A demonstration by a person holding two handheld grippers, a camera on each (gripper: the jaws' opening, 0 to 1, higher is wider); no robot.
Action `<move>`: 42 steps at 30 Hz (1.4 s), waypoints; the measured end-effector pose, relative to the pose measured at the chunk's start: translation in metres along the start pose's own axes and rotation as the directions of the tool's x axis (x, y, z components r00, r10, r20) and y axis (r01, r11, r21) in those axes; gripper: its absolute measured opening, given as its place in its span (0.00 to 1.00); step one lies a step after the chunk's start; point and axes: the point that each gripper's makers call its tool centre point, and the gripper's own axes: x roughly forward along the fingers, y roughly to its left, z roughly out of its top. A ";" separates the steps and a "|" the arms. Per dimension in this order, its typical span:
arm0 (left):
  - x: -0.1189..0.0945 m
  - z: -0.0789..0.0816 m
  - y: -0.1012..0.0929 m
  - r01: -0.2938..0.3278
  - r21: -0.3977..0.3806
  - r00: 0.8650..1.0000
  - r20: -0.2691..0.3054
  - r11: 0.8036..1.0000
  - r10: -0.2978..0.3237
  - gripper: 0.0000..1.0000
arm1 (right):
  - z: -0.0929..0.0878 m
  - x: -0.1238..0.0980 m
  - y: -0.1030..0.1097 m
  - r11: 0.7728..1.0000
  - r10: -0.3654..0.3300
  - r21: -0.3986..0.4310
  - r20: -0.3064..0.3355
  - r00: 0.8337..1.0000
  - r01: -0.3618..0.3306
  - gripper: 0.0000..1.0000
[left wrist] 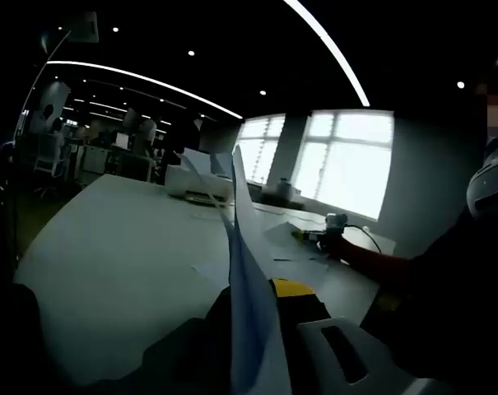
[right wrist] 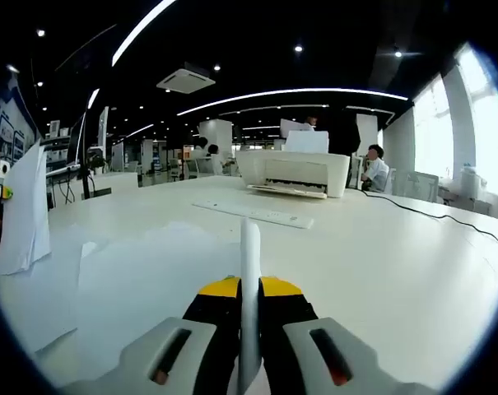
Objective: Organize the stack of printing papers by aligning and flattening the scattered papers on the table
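Printing papers, thin white sheets, are split between your grippers: your left gripper (left wrist: pixel 257 329) is pinched on a bluish-white sheet (left wrist: pixel 247 271) standing edge-on toward twelve o'clock, and your right gripper (right wrist: pixel 249 321) is closed on another white sheet (right wrist: pixel 249 271), also edge-on. More loose sheets (right wrist: pixel 109 271) lie flat on the white table (right wrist: pixel 380 271) at nine o'clock in the right gripper view, and a held-up sheet (right wrist: pixel 22 214) hangs near the left edge. Your grip is on a thin edge (little purchase), so a quick swing could crease or slip the paper. The white printer (right wrist: pixel 294 171) and white keyboard (right wrist: pixel 253 214) at twelve o'clock leave room, but dragging could scatter the flat sheets.
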 end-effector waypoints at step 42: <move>0.007 0.008 -0.003 0.013 0.027 1.000 0.023 1.000 -0.014 0.06 | 0.088 -0.047 0.019 0.999 0.006 0.044 0.210 0.978 -0.016 0.03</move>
